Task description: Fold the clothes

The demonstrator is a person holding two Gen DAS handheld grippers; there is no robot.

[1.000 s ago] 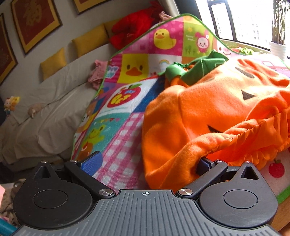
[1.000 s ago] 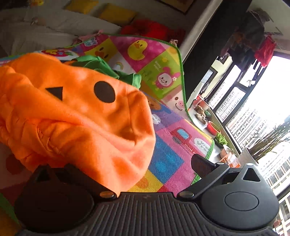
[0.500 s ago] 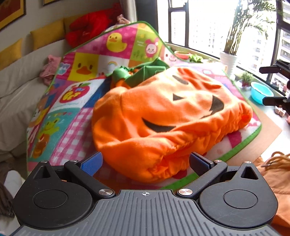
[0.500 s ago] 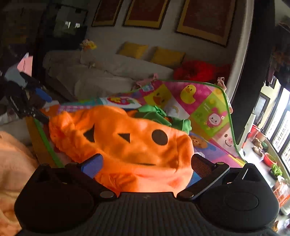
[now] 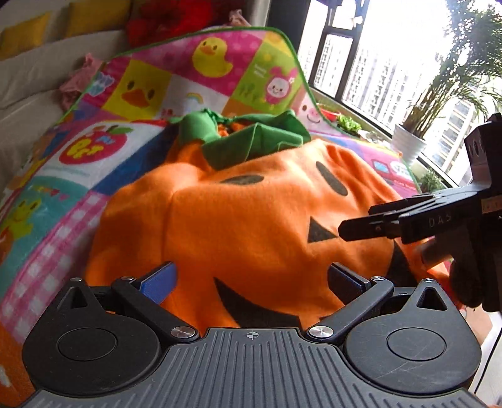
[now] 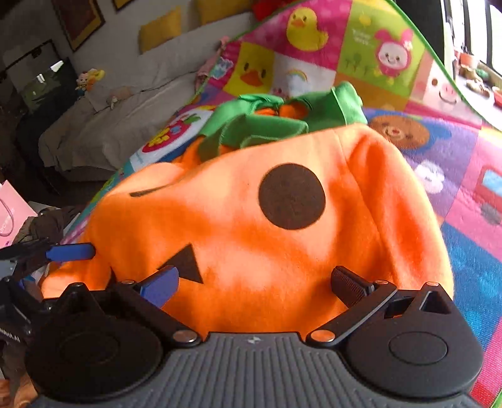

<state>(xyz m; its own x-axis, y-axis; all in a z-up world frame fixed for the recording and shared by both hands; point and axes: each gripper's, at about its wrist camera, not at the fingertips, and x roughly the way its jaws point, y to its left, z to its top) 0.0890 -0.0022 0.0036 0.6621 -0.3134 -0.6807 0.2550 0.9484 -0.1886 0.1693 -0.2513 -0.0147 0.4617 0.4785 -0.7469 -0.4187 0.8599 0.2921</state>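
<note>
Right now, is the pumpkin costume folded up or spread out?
Spread out. The pumpkin costume lies puffy on the play mat, its whole face showing and green collar at the top.

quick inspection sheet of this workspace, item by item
surface: colourful cartoon play mat, far end raised behind the costume
job's things: orange pumpkin costume lying on the mat, black face up, green collar bunched at far end
clutter: nothing seen on the mat
grippers: left tongs open at the costume's near edge; right tongs open at the near edge, nothing held
cables: nothing seen
surroundings: sofa with yellow cushions, window with potted plant
</note>
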